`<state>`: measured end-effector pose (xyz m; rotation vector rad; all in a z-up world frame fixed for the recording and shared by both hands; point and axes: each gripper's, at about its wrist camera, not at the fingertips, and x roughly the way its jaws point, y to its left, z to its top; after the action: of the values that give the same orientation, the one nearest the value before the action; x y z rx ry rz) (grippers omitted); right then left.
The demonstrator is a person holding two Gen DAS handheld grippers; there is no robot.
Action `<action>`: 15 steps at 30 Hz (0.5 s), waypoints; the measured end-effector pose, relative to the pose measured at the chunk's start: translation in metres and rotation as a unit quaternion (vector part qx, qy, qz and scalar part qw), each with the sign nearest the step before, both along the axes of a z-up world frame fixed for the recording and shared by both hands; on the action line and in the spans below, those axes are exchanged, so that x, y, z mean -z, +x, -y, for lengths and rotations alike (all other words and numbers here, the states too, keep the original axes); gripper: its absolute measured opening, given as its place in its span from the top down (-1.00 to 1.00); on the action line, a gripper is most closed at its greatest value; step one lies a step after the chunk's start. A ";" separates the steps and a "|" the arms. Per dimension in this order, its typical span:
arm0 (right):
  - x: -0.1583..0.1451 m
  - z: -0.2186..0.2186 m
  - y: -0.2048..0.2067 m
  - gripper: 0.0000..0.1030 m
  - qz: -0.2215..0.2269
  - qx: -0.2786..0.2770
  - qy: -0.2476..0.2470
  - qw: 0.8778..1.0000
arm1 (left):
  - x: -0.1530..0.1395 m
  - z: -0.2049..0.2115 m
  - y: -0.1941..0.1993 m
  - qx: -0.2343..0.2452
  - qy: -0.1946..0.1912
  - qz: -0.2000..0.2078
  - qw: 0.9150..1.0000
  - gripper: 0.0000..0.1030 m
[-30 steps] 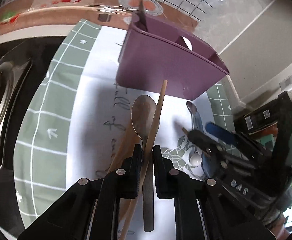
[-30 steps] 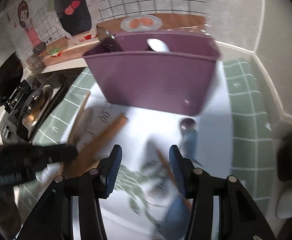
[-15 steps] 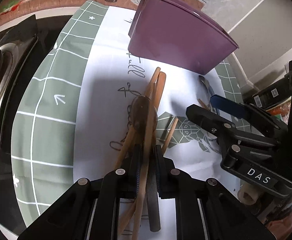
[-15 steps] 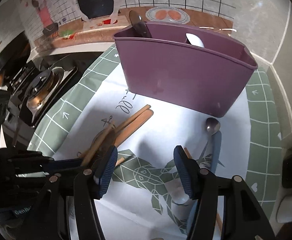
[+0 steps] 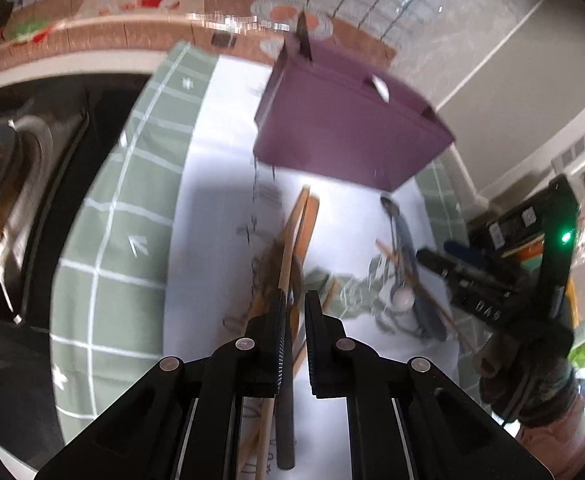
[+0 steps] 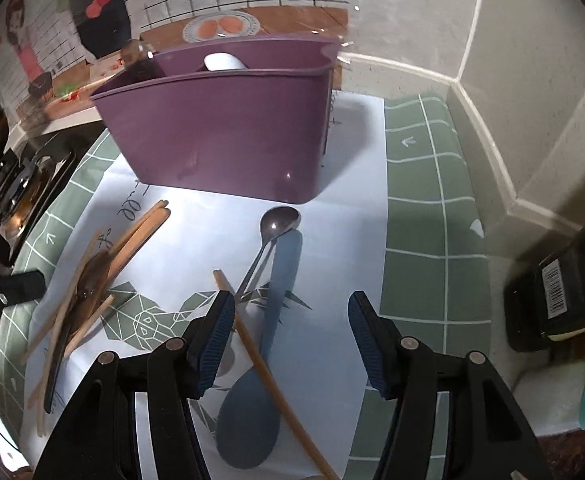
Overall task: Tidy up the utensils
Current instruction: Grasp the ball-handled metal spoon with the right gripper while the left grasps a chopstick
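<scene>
A purple utensil caddy (image 5: pixel 348 136) (image 6: pixel 228 136) stands on the white mat, with a dark utensil and a white spoon in it. My left gripper (image 5: pixel 294 304) is shut on a wooden chopstick (image 5: pixel 286 256), above a pile of chopsticks and a dark spoon (image 6: pixel 88 280). My right gripper (image 6: pixel 290 328) is open and empty, low over a blue spatula (image 6: pixel 268 340), a metal spoon (image 6: pixel 270 236) and a single chopstick (image 6: pixel 268 372). The right gripper also shows in the left wrist view (image 5: pixel 464 276).
A green grid mat (image 6: pixel 428 240) lies under the white sheet. A stove (image 5: pixel 4 184) sits to the left. A black box (image 6: pixel 564 292) stands at the right by the wall corner.
My left gripper has lifted and pulled back slightly with the chopstick. My right gripper has moved closer over the blue spatula and metal spoon.
</scene>
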<state>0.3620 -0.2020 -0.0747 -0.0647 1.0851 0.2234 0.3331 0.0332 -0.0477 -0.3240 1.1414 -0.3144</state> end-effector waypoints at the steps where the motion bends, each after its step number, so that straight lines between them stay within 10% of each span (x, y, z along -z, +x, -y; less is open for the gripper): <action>1: 0.001 0.000 0.002 -0.05 -0.002 0.000 0.005 1.000 | -0.003 0.000 0.002 -0.003 0.001 0.004 1.000 0.81; 4: 0.004 -0.006 0.010 0.21 -0.007 0.001 0.018 1.000 | -0.010 0.001 0.006 -0.004 0.004 0.014 1.000 0.81; 15: -0.004 -0.028 0.019 0.21 0.007 -0.035 0.008 0.999 | 0.003 -0.013 0.001 -0.022 0.052 -0.006 0.998 0.67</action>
<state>0.3813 -0.1736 -0.0704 -0.0891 1.0676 0.2937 0.3338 0.0461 -0.0508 -0.2591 1.1563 -0.2130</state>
